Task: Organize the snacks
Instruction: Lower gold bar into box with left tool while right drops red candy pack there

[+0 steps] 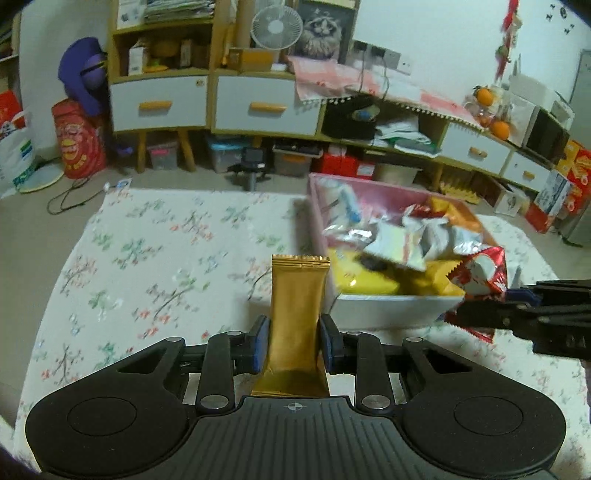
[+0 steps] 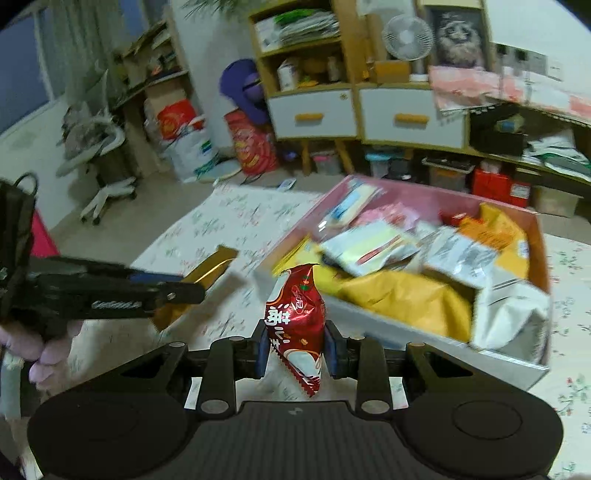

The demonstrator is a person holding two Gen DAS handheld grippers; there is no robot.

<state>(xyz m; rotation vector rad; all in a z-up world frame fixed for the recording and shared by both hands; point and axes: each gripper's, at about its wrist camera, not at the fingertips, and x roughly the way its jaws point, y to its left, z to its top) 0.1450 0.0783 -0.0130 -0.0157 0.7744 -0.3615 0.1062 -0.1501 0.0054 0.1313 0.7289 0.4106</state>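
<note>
My left gripper (image 1: 294, 341) is shut on a gold snack packet (image 1: 297, 310) and holds it upright above the floral cloth, just left of the pink-lined snack box (image 1: 391, 308). My right gripper (image 2: 297, 349) is shut on a red snack packet (image 2: 297, 317) in front of the same box (image 2: 406, 332), near its front left corner. The box is filled with several snack bags, yellow, silver and orange. The right gripper with the red packet (image 1: 480, 275) shows at the right of the left wrist view. The left gripper with the gold packet (image 2: 207, 273) shows at the left of the right wrist view.
A floral cloth (image 1: 147, 266) covers the work surface. Behind it stand wooden cabinets with white drawers (image 1: 258, 107), storage bins on the floor, a red bag (image 1: 77, 144) and a small fan (image 1: 276, 26). A white chair base (image 2: 107, 195) stands at the left.
</note>
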